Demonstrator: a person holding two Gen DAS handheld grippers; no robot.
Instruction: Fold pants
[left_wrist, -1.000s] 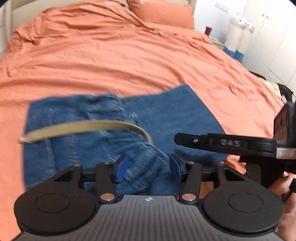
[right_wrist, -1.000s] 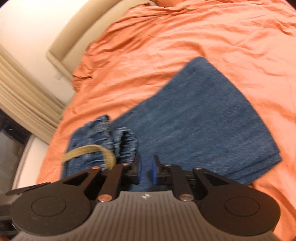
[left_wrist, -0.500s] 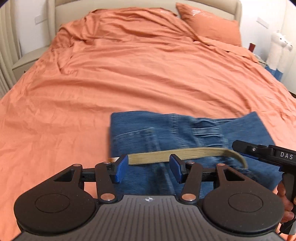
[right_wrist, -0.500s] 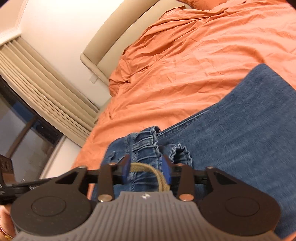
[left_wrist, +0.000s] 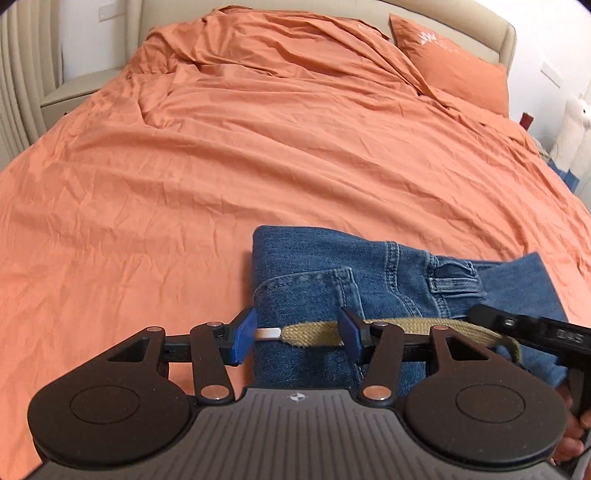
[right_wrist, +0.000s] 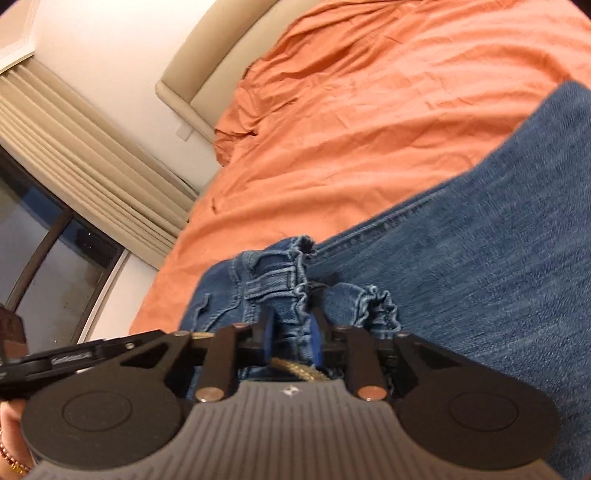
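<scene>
The folded blue jeans (left_wrist: 388, 280) lie on the orange bedsheet (left_wrist: 258, 147) of the bed, just ahead of the left hand-held gripper (left_wrist: 297, 334) and reaching to its right. That left hand-held gripper stands wide, its blue pads (left_wrist: 242, 334) spread apart over the near left edge of the denim; the white-tipped end of a tan woven drawstring (left_wrist: 314, 332) lies between them, touching neither so far as can be seen. The drawstring runs off to the right and passes under the black body of the right hand-held gripper (right_wrist: 290, 338), seen at the right edge of the left wrist view. In the right wrist view, the right hand-held gripper's blue pads (right_wrist: 267, 338) sit at a narrow gap around the gathered waistband of the jeans (right_wrist: 461, 295), with a belt loop (right_wrist: 273, 284) just ahead and the drawstring (right_wrist: 295, 371) below them; whether they press the cloth cannot be told. An orange pillow (left_wrist: 450, 62) rests far ahead against the beige headboard (left_wrist: 506, 33), and pleated curtains (right_wrist: 74, 147) hang to the right gripper's left.
</scene>
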